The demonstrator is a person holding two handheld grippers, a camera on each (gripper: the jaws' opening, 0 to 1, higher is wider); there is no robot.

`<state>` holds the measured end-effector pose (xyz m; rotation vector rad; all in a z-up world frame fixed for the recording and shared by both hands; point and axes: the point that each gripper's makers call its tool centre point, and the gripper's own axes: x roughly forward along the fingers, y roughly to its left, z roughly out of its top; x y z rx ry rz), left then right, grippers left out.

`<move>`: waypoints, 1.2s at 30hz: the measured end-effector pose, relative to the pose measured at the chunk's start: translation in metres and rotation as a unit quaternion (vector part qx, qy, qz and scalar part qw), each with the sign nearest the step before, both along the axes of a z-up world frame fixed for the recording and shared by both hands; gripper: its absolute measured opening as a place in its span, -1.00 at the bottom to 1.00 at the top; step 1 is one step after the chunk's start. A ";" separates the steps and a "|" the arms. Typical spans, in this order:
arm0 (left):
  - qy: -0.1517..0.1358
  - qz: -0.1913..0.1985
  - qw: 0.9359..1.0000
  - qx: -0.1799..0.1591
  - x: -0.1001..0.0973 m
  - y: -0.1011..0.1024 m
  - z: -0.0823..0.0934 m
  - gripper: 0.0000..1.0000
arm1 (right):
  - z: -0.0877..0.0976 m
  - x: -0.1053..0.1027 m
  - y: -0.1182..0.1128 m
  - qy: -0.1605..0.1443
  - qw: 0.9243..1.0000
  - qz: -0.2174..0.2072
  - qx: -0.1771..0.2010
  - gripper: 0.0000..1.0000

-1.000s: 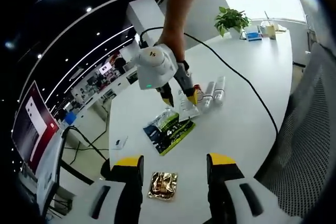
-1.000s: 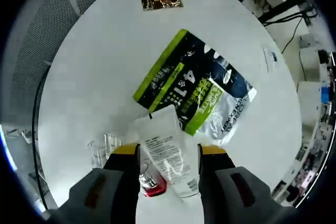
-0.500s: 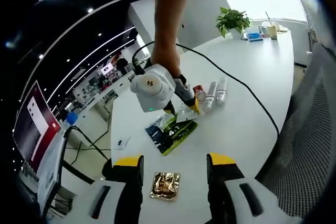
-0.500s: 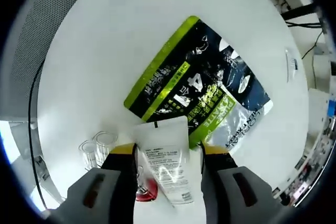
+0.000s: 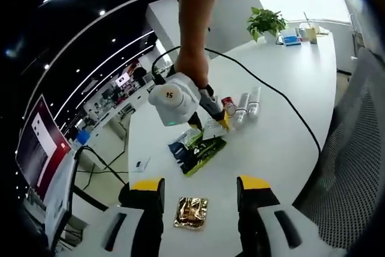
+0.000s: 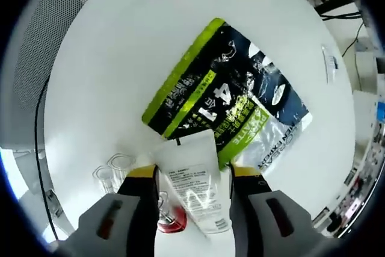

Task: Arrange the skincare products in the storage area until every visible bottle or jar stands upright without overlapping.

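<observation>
Two clear bottles (image 6: 113, 174) stand side by side on the white table (image 6: 108, 76), just beside a red-capped bottle (image 6: 171, 221). The right gripper (image 6: 192, 176) has its jaws close on each side of a white tube (image 6: 194, 188) — its top end lies on a green-and-black pouch (image 6: 225, 109). The left gripper (image 5: 201, 186) hangs wide open and empty — a small gold packet (image 5: 191, 212) lies on the table between its jaws.

Left view level, far; right view overhead (both share pouch (image 5: 197, 148)).
</observation>
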<state>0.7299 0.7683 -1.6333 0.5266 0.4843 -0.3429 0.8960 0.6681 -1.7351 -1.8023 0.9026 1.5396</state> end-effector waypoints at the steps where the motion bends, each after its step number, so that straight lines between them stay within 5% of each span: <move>1: -0.001 0.000 1.000 -0.001 0.000 0.000 0.000 0.00 | 0.000 -0.002 -0.001 0.001 1.000 -0.004 0.004 -0.26; 15: -0.011 0.004 1.000 -0.016 0.002 0.000 0.005 0.00 | 0.004 -0.002 0.003 -0.025 0.995 0.067 0.075 -0.41; 21: -0.008 0.002 1.000 -0.011 0.001 0.000 0.003 0.00 | 0.012 0.005 0.007 -0.038 0.993 0.044 0.100 -0.42; 25: -0.008 0.005 1.000 -0.011 0.002 0.001 0.004 0.00 | 0.033 0.010 0.020 -0.047 0.986 -0.014 0.161 -0.42; 30: -0.007 0.000 1.000 -0.010 0.001 -0.002 0.002 0.00 | 0.059 0.012 0.026 -0.056 0.970 -0.072 0.225 -0.42; 32: -0.010 -0.003 1.000 -0.012 0.001 -0.003 0.003 0.00 | 0.073 0.017 0.026 -0.074 0.956 -0.119 0.259 -0.42; 33: -0.010 -0.004 1.000 -0.013 0.001 -0.004 0.004 0.00 | 0.081 0.019 0.028 -0.075 0.943 -0.151 0.288 -0.42; 36: -0.021 -0.012 1.000 -0.010 0.001 -0.006 0.009 0.00 | 0.096 0.018 0.029 -0.078 0.923 -0.193 0.324 -0.42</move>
